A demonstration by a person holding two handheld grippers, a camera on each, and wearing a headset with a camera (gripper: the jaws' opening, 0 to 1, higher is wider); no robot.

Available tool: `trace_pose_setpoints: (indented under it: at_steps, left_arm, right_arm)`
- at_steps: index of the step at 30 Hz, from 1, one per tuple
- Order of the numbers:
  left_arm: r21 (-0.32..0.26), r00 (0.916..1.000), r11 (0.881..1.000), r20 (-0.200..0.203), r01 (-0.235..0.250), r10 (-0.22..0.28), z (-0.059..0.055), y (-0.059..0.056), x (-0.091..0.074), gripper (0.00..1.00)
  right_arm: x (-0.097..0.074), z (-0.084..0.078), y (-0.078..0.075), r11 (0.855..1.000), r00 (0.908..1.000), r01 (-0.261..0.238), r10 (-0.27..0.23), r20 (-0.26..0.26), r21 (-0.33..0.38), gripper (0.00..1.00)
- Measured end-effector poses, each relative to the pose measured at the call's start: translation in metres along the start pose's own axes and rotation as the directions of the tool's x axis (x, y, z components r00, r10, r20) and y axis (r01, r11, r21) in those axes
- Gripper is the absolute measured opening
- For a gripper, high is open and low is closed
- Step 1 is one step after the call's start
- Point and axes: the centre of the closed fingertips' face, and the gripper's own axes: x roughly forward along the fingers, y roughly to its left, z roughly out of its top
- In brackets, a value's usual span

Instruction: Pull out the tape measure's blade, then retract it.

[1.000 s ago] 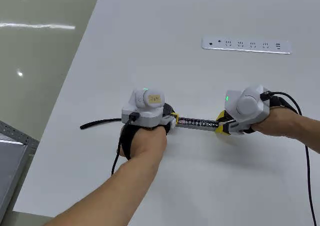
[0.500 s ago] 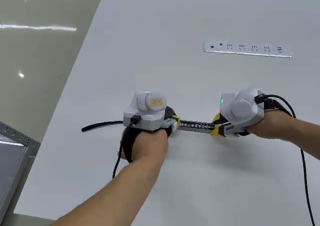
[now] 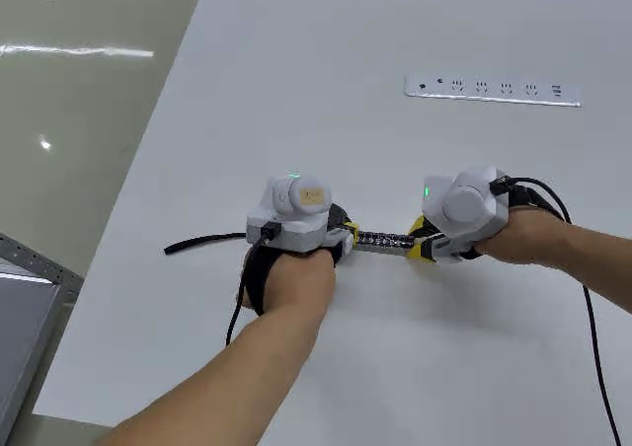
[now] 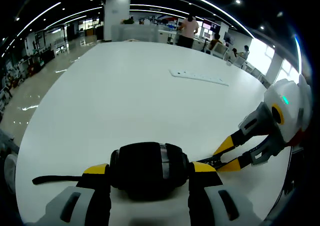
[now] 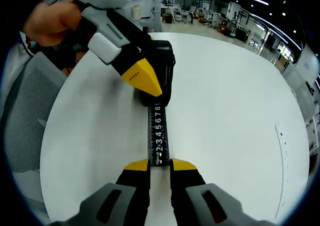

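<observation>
So your left claw (image 4: 149,169) is clamped around the tape measure (image 4: 146,158), the black body sitting right between its yellow tips and flat on the white table (image 3: 395,32). Your right claw (image 5: 160,164) is narrowed down on the tip of the blade (image 5: 158,131), pinching it between both tips. Just a short run of blade is out, stretching straight ahead from the right claw to the case, with the two claws near each other. My guess is you're at the short end of the stroke, either barely into the pull or nearly done feeding it back; can't say which from this. Either way, the next move wants the left claw to hold the case planted while the right travels dead in line with the blade, no twisting, and without letting go or it'll snap home.
</observation>
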Motion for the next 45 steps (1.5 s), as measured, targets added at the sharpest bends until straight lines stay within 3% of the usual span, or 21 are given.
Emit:
trace_pose_setpoints:
  at_steps: [45]
  left_arm:
    - [-0.002, 1.0, 1.0, 0.0, 0.005, -0.005, 0.0, 0.0, -0.001, 0.59]
  right_arm:
    - [0.02, 0.036, 0.002, 1.0, 0.9986, -0.027, 0.027, 0.046, -0.005, 0.14]
